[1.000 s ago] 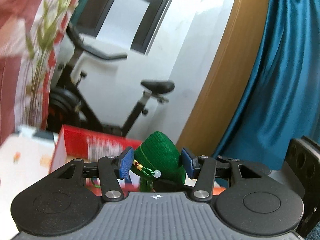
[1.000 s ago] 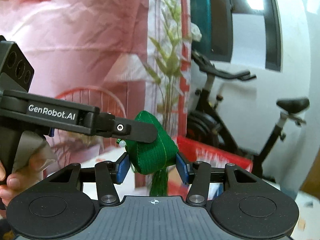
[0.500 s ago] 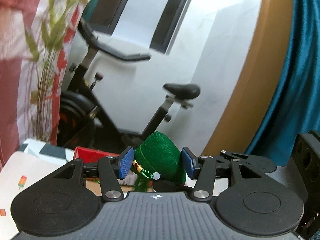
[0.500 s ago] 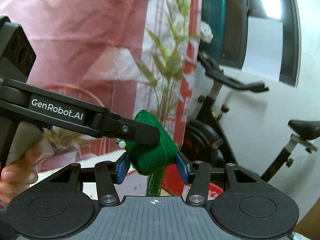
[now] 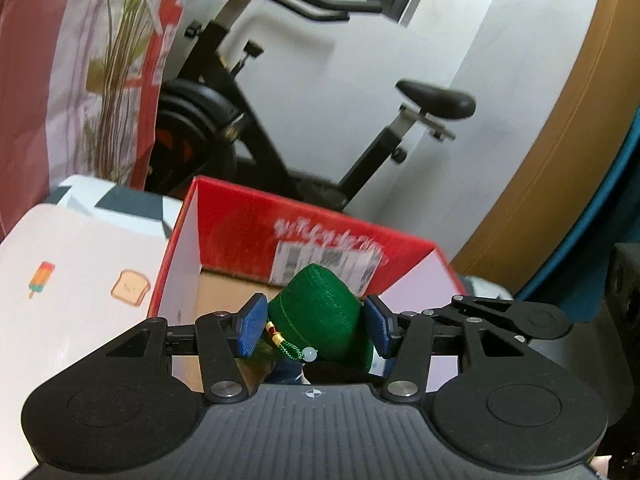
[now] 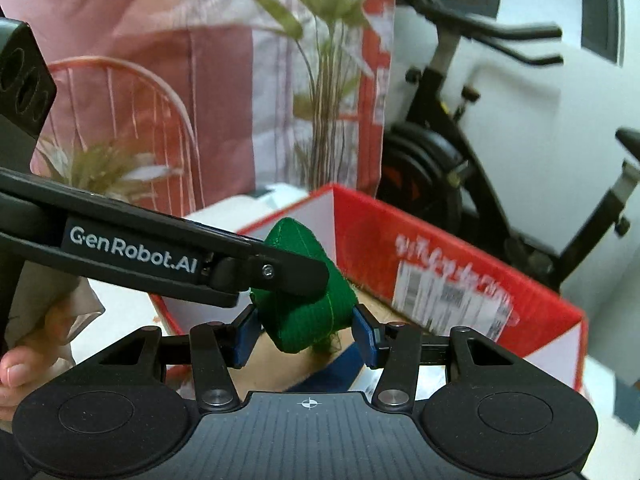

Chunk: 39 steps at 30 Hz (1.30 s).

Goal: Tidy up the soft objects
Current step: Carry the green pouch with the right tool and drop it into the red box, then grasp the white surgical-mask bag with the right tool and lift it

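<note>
The left tool (image 5: pixel 316 330) and the right tool (image 6: pixel 307 331) both clamp one green knitted pouch (image 5: pixel 320 326), held above the open red cardboard box (image 5: pixel 320 236). A white worktop (image 5: pixel 80 280) lies at nine o'clock; an exercise bike (image 5: pixel 280 128) stands at twelve.

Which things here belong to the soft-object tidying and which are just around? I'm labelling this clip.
Belongs to the job:
green knitted pouch, gripped by both the left gripper and the right gripper
red cardboard box, open below it

Just lying about:
exercise bike
floral curtain
teal curtain
white printed surface
</note>
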Tool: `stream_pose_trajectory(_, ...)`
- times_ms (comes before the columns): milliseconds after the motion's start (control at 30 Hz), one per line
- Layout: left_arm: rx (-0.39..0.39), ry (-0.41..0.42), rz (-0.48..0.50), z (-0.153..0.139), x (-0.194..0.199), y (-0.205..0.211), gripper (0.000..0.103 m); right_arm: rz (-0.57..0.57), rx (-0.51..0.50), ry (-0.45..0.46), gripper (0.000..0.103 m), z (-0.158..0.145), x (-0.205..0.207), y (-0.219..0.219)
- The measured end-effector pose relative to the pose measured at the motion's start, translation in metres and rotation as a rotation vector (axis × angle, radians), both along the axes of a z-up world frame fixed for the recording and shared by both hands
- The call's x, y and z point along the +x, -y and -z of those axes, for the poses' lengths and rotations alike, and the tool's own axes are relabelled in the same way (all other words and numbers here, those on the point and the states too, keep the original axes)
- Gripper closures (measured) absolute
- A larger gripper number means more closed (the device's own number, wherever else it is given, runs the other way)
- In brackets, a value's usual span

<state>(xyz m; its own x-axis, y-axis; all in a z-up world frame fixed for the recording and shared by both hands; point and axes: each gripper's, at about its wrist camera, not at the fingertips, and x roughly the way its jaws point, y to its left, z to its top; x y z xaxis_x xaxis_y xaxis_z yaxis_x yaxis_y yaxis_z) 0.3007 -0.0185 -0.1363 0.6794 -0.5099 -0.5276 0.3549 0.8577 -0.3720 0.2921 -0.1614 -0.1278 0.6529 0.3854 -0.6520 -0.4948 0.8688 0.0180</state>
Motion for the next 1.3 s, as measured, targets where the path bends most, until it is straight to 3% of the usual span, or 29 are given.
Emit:
stream_pose_trajectory(300, 0.05, -0.072, -0.014, 0.02, 0.008, 0.001, 0.045, 0.041, 0.025, -0.078, 0.055, 0.016, 0.004, -0.001)
stream_pose_trajectory(500, 0.068, -0.028, -0.034, 0.013, 0.0, -0.005, 0.044, 0.088, -0.04, 0.0, 0.056, 0.009, -0.012, -0.001)
stream_pose_trajectory(900, 0.075, 0.003, -0.041, -0.003, -0.037, -0.024, 0.044, 0.145, 0.003, 0.036, 0.055, -0.014, -0.075, 0.04)
stream_pose_trajectory(1133, 0.079, -0.027, -0.035, 0.003, -0.055, -0.028, 0.043, 0.214, 0.053, 0.035, 0.055, -0.011, -0.11, 0.067)
stream_pose_trajectory(1200, 0.093, -0.034, -0.034, 0.006, -0.059, -0.028, 0.034, 0.236, 0.079, 0.024, 0.055, -0.005, -0.119, 0.075)
stream_pose_trajectory(1300, 0.11, -0.051, -0.034, 0.013, -0.062, -0.027, 0.03, 0.258, 0.078, 0.011, 0.055, 0.006, -0.131, 0.082)
